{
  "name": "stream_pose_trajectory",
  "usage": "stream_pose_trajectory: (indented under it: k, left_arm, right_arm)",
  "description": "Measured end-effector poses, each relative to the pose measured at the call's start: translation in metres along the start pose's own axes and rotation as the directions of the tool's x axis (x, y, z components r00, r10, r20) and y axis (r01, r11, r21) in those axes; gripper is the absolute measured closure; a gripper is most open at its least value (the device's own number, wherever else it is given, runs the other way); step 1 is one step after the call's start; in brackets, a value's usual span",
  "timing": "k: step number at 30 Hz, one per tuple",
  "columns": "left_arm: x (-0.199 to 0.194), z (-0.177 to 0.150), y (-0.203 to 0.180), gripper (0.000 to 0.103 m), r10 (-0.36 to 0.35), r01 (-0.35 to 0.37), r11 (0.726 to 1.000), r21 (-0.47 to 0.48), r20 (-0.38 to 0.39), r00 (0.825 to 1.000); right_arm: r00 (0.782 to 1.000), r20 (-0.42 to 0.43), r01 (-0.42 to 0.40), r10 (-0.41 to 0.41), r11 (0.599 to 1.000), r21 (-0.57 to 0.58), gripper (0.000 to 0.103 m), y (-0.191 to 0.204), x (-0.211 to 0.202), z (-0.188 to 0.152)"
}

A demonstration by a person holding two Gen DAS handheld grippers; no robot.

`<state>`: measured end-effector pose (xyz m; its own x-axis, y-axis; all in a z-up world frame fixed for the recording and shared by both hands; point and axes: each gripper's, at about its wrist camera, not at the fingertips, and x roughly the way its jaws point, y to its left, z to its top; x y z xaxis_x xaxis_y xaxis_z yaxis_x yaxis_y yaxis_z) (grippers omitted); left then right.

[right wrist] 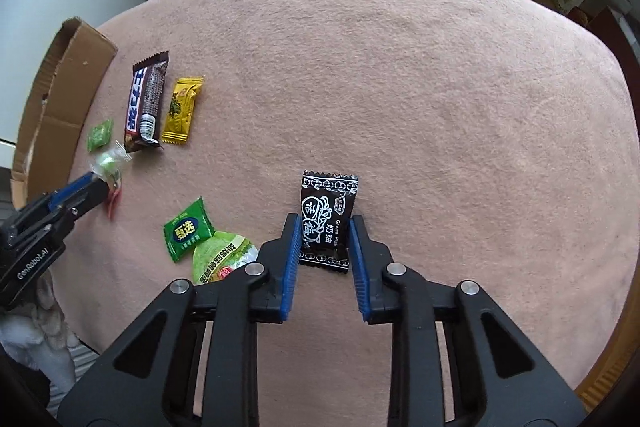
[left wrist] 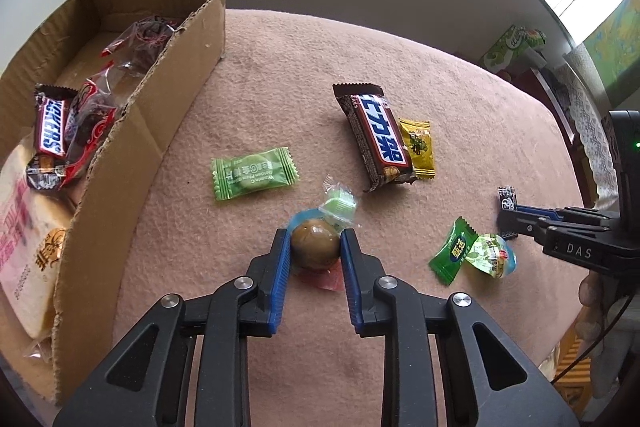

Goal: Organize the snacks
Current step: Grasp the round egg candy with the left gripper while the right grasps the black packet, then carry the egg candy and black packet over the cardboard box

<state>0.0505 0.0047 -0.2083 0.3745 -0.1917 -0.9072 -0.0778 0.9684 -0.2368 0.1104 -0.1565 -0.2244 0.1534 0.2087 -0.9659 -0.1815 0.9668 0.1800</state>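
**K:** Left hand-held gripper [left wrist: 315, 247] has its blue pads either side of the brown round snack [left wrist: 314, 245], both pads look to be touching it, so clamped. It sits on the pink surface [left wrist: 280, 67], a pale green candy [left wrist: 340, 205] touching its far side.

**M:** How will it handle?

**K:** Guessing light, firm core, slick film pouch. Round body could squirt out of flat pads. Grip is across the widest part, which is right. Loose film around it is no good to hold.

**M:** Right side?

**K:** Right hand-held gripper [right wrist: 324, 241] straddles the black candy packet [right wrist: 328, 223] at its lower half. Pads meet both long edges, packet flat on the surface. Reads as clamped, though only on the edges.

**M:** Risk?

**K:** Thin, nearly weightless, crinkly. Edge pinch may buckle the wrapper rather than hold it. The lump in the middle is the better hold.

**M:** Destination?

**K:** Probably the cardboard box [left wrist: 132, 155] at left, already holding a Snickers bar [left wrist: 50, 127] and other packs. Chocolate bar [left wrist: 378, 139] and others are loose on the surface.
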Motion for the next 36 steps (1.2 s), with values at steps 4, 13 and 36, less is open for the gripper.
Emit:
stream_pose_trajectory:
  k: [4,13,36]
  left_arm:
    - [0.001,-0.002,-0.001,0.079,0.005,-0.005,1.000,0.016,0.001,1.000]
    - [-0.001,-0.001,-0.002,0.079,0.000,0.000,1.000,0.007,0.012,1.000]
    - [-0.054,-0.002,0.014,0.080,-0.029,0.035,0.998,-0.053,0.114,0.993]
  right_arm:
    - [1.000,0.010,-0.011,0.011,1.000,-0.013,0.078,-0.002,-0.002,-0.003]
    - [0.998,0.032,-0.047,0.047,0.999,-0.006,0.079,-0.021,-0.004,-0.004]
    - [0.980,0.156,-0.113,0.125,0.990,-0.084,0.079,-0.007,-0.089,0.002]
